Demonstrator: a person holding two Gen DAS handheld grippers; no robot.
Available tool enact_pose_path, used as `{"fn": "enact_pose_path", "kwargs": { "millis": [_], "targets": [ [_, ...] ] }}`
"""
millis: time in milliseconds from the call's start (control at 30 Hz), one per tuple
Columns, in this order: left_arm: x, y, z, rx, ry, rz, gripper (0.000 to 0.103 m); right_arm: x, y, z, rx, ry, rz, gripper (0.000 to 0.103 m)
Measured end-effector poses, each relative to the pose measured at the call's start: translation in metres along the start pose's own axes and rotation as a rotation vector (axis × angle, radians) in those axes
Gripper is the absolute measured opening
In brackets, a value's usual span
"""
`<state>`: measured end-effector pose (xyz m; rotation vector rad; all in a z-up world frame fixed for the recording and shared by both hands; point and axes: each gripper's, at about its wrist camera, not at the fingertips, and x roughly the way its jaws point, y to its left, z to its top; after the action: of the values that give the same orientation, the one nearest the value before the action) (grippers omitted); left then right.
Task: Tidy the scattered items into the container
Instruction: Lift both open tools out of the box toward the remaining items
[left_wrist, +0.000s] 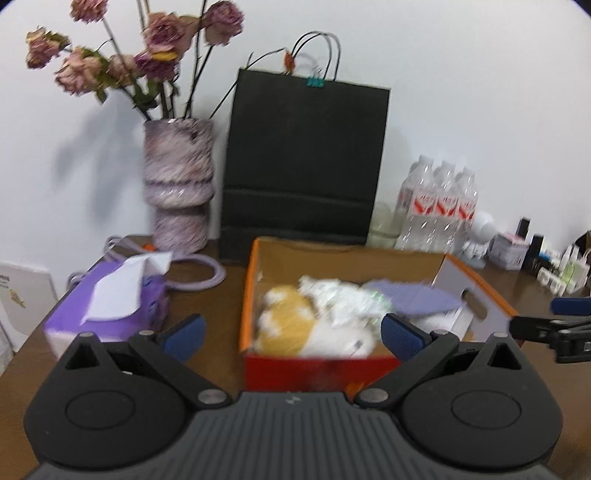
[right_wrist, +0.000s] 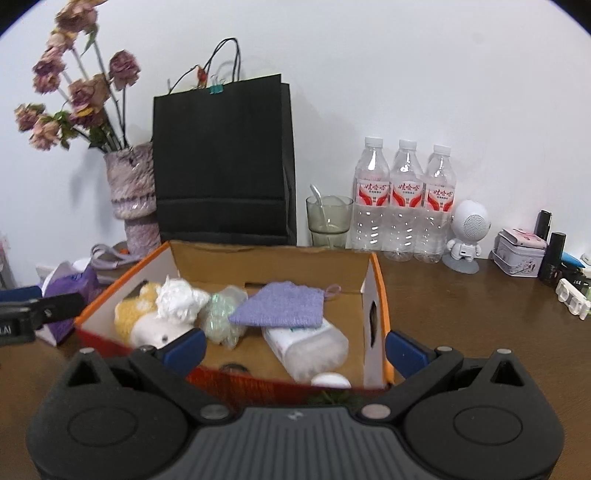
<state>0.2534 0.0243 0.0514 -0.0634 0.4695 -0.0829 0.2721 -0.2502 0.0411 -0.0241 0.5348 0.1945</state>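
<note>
On the brown table (right_wrist: 461, 295), the orange box (right_wrist: 380, 280) sits in front of a black bag (right_wrist: 221, 162). Inside lie a yellow-white plush (right_wrist: 136, 314), crumpled white wrap (right_wrist: 181, 299), a purple cloth (right_wrist: 284, 306) and, under it, a white pack (right_wrist: 314, 343); one small round thing by the near wall is too blurred to name. Both the left gripper (left_wrist: 291, 332) and right gripper (right_wrist: 295, 343) hover before it, fingers spread, holding nothing.
</note>
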Motion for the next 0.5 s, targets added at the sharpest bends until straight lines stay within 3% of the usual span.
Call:
{"fn": "enact_pose_path", "kwargs": {
  "millis": [200, 500],
  "targets": [
    [-0.006, 0.016, -0.022, 0.041, 0.074, 0.028, 0.103, -0.007, 0.007, -0.03, -0.074, 0.074, 0.024, 0.103],
    [-0.011, 0.02, -0.056, 0.047, 0.164, -0.011, 0.103, -0.005, 0.013, -0.07, -0.076, 0.125, 0.04, 0.103]
  ]
}}
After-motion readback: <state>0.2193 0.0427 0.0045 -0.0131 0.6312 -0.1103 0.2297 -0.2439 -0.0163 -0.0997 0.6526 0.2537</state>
